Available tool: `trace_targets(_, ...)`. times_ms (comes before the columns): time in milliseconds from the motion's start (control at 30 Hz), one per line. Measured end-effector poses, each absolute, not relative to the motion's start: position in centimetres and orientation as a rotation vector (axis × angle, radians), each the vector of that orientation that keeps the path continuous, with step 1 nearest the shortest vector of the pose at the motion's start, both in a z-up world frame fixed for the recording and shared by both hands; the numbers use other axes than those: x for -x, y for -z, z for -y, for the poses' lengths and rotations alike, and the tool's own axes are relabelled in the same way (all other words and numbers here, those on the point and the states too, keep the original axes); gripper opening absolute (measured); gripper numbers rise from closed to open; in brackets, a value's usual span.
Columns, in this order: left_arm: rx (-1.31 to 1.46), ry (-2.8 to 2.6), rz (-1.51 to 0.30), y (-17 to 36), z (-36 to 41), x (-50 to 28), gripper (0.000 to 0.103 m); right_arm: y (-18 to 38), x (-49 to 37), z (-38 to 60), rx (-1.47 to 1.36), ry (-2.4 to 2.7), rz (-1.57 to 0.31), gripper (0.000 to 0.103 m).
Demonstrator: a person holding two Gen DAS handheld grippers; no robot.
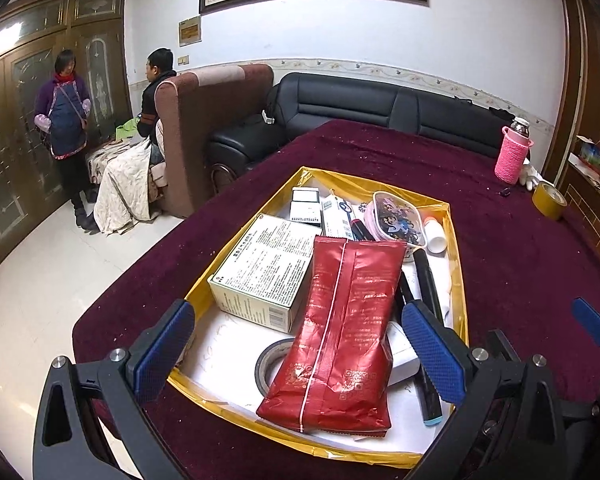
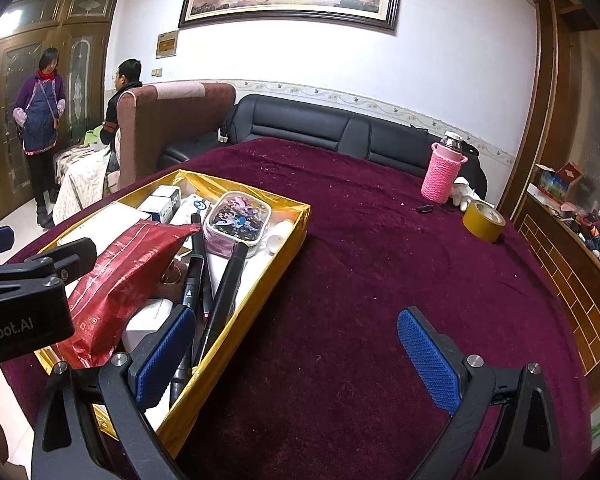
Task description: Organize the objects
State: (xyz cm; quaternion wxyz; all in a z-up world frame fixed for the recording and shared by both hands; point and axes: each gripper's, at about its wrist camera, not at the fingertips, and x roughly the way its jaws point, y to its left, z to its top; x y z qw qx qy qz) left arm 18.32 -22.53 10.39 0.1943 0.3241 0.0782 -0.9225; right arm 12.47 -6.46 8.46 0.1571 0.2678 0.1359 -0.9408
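A shallow yellow-rimmed tray (image 1: 458, 276) sits on the maroon tablecloth (image 1: 520, 264) and holds several items: a red foil packet (image 1: 340, 336), a printed carton (image 1: 264, 272), a grey tape roll (image 1: 270, 364), black markers (image 1: 426, 280), a cartoon-lid box (image 1: 396, 216) and a small white bottle (image 1: 436, 236). My left gripper (image 1: 300, 352) is open, its jaws either side of the red packet, above it and not touching. My right gripper (image 2: 296, 356) is open and empty over the tray's right rim (image 2: 260, 280) and bare cloth. The red packet (image 2: 124, 276) and the markers (image 2: 224, 292) show there too.
A pink knitted bottle (image 2: 442, 174), a yellow tape roll (image 2: 483, 222) and a small black item (image 2: 425, 209) stand at the table's far right. A black sofa (image 1: 380, 108) lies behind. Two people (image 1: 66, 120) are at the far left. A wooden cabinet (image 2: 572, 260) is on the right.
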Motion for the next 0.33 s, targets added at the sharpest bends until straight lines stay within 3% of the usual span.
trace_targets(333, -0.929, 2.589, -0.218, -10.14, 22.46, -18.26, 0.103, -8.24, -12.66, 7.10, -0.769, 2.689, -0.429, 0.103)
